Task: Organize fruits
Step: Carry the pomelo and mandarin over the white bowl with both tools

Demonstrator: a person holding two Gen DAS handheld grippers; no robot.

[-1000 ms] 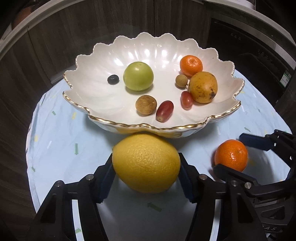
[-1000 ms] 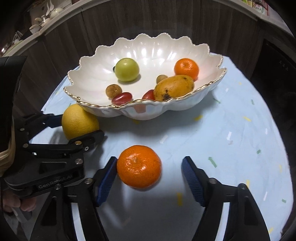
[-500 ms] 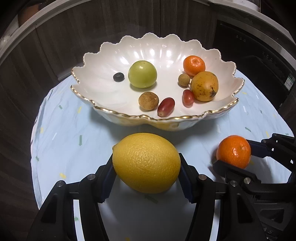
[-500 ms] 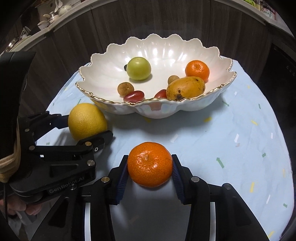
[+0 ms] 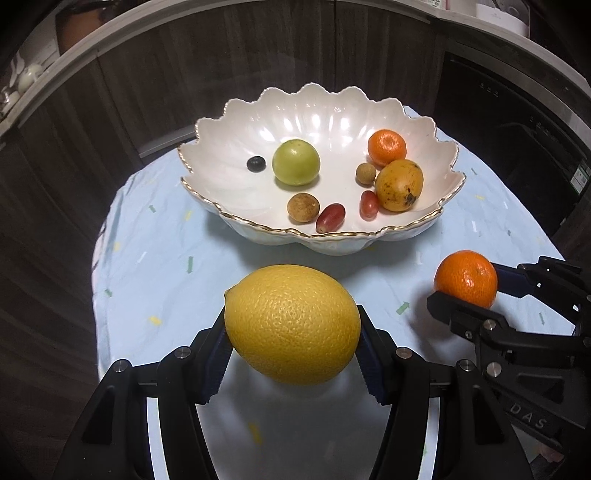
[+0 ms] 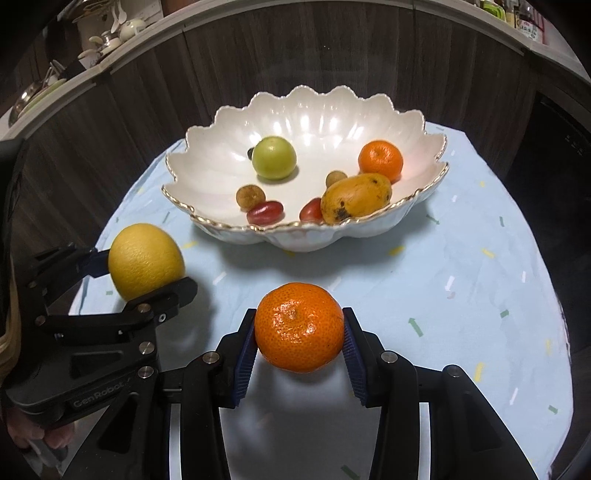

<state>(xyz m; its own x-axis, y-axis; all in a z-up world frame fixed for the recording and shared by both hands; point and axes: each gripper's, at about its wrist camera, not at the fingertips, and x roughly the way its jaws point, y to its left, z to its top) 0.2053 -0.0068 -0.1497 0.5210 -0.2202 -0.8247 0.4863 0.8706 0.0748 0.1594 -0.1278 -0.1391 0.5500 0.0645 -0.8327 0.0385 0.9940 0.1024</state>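
Observation:
A big yellow lemon [image 5: 291, 325] hangs just above the cloth with my left gripper [image 5: 291, 319] shut on its sides. The lemon [image 6: 146, 256] shows again at the left of the right wrist view. My right gripper [image 6: 299, 319] is shut on an orange tangerine [image 6: 299, 326], also raised off the cloth. In the left wrist view that tangerine [image 5: 465, 284] sits at the right. Beyond both stands a white scalloped bowl [image 5: 258, 110] with a gold rim. It holds a green fruit [image 5: 295, 162], another tangerine [image 5: 387, 147], a spotted yellow fruit [image 5: 399, 184] and several small fruits.
A round table under a light blue cloth [image 6: 480, 258] carries everything; its edge curves close on the left and right. Dark wood panels [image 5: 258, 55] rise behind the bowl. A shelf with crockery [image 6: 107, 33] sits at the upper left. A hand [image 6: 22, 439] grips the left tool.
My right gripper closed on the tangerine and lifted it. My left gripper rose with the lemon, so the bowl now sits farther off and lower in both views.

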